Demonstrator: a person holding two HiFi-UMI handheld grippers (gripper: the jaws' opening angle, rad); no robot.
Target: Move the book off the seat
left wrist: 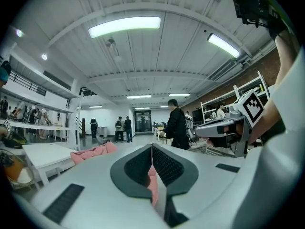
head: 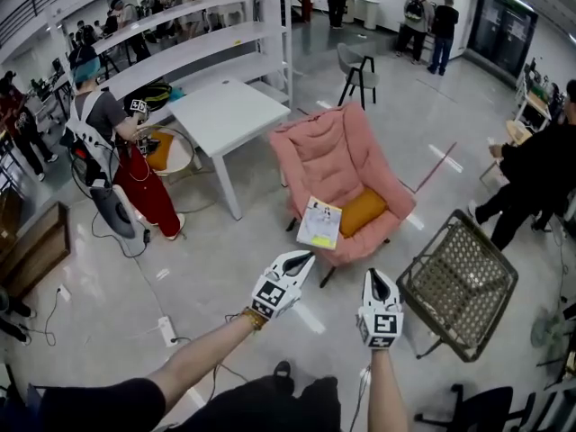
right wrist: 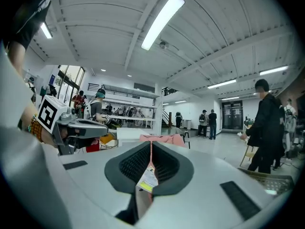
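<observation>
Your book (head: 319, 222) is on the front of the armchair (head: 328, 151) seat, cushion (head: 362, 211) just right of it; the bench (head: 229, 115) is left of and behind the armchair, shelving (head: 193, 52) behind that; a tilted chair (head: 459, 282) stands on your right; left tool (head: 306, 257) and right tool (head: 374, 277) sit side by side, near the seat's front.

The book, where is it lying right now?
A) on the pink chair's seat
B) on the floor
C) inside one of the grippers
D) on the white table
A: the book rests on the front of the pink chair seat, next to the orange cushion. The left gripper and right gripper are both shut and short of it.
</observation>
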